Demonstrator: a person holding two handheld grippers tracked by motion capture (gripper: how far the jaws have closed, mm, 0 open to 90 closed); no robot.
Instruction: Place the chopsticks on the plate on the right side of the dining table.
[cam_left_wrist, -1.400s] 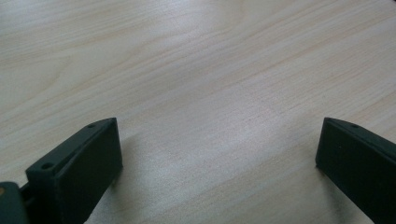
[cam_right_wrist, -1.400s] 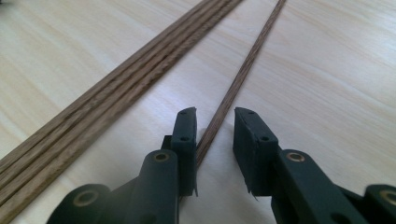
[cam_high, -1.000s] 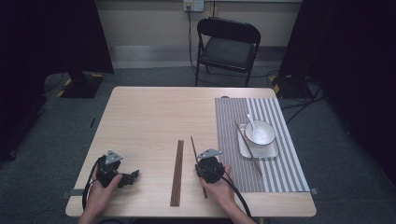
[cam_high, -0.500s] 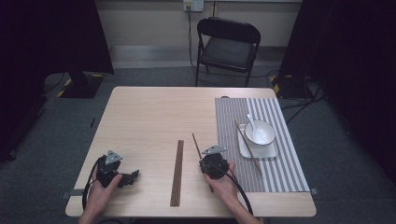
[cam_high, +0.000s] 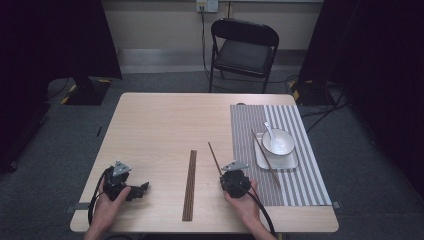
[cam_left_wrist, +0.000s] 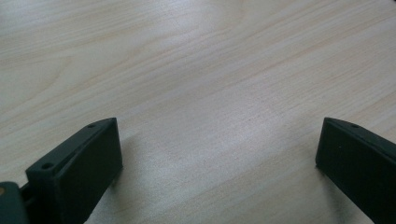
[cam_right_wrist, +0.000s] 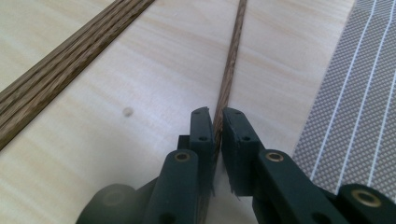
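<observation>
From above, I saw my right hand-held gripper (cam_high: 227, 169) near the bench's (cam_high: 160, 125) front edge, clamped on a single chopstick (cam_high: 214, 156) just left of the striped placemat (cam_high: 295, 180). My left hand-held gripper (cam_left_wrist: 219, 154) stood wide open over bare wood. In the right gripper view the jaws had just been closing — the chopstick (cam_right_wrist: 229, 79) pinched between them.
</observation>
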